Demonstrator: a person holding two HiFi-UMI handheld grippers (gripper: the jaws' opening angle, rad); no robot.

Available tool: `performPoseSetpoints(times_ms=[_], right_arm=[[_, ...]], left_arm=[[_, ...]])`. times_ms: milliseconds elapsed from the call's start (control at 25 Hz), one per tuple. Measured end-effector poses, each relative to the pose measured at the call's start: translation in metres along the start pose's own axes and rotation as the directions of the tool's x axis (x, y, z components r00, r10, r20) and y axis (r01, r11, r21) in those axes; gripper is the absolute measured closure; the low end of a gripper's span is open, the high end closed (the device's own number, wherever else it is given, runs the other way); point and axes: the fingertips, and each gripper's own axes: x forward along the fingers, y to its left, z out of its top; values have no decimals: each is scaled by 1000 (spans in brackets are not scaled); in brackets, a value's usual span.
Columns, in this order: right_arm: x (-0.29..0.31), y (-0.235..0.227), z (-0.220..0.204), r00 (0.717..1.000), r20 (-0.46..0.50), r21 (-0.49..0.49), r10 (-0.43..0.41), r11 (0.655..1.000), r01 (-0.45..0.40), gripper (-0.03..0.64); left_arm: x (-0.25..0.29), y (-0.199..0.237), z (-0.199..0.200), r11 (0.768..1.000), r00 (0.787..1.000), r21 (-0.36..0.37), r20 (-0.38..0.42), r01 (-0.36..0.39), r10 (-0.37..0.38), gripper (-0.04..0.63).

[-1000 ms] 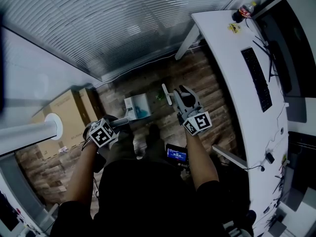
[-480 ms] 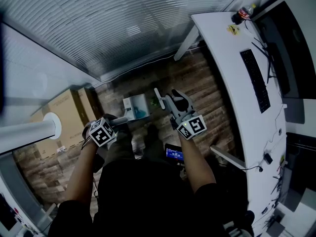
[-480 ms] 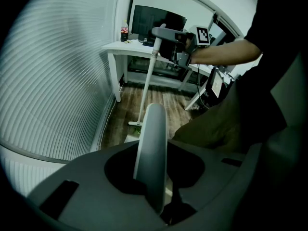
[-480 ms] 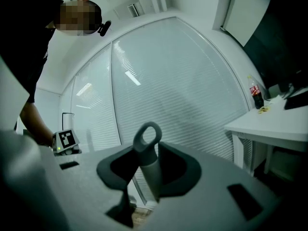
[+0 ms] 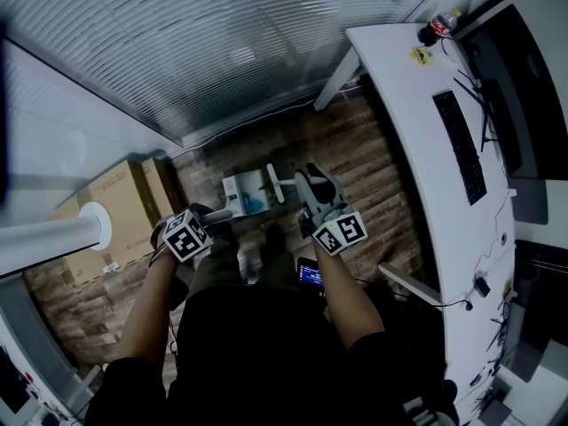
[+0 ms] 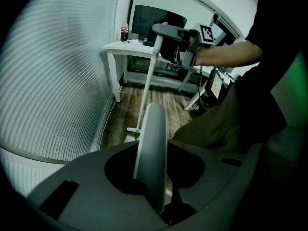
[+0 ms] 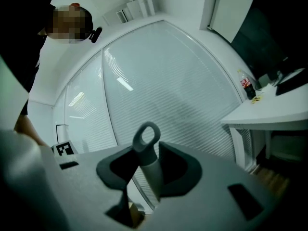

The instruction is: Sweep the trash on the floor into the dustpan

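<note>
Standing over a wood floor (image 5: 355,145), the person held a gripper in each hand. The left gripper (image 5: 204,224) pointed steeply down, its jaws clamped on the pale handle (image 6: 150,153) of the dustpan (image 5: 244,193). The pan itself sat on the floor ahead of the person's feet, near the blinds (image 5: 222,51). The right gripper (image 5: 309,185) was held level and higher up, its jaws closed round the broom (image 6: 147,81) just below the grey loop (image 7: 147,134) at its top end. From there the white pole ran down to the floor, and its foot stood just beside the dustpan, on the right in the head view. Any trash was too small to make out. A white desk (image 5: 417,131) stood to the right and a box (image 5: 124,193) to the left, both well apart from the pan.
</note>
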Motion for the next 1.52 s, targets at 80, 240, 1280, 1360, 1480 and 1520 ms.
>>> performPoseSetpoints(times_ms=[80, 240, 1280, 1360, 1480, 1520], right_arm=[[-3, -4, 2, 1000, 20, 40, -18, 999, 17, 502], [-8, -9, 6, 998, 51, 94, -37, 995, 32, 503], [-53, -20, 102, 988, 153, -63, -33, 997, 43, 518], [-56, -20, 106, 989, 142, -78, -32, 996, 43, 518], [-58, -19, 106, 994, 108, -97, -33, 994, 43, 520], [-59, -20, 106, 995, 93, -101, -37, 994, 47, 522]], left_arm=[[0, 0, 1, 1000, 1000, 0, -1, 1, -1, 522], [1, 1, 2, 1000, 1000, -1, -5, 4, -4, 522], [-5, 12, -7, 998, 998, 15, -19, -57, 57, 485], [-13, 15, -1, 997, 997, 26, -5, -71, 71, 456], [-29, 19, 11, 996, 997, 33, 26, -80, 79, 431], [-36, 21, 15, 996, 996, 33, 42, -84, 83, 431]])
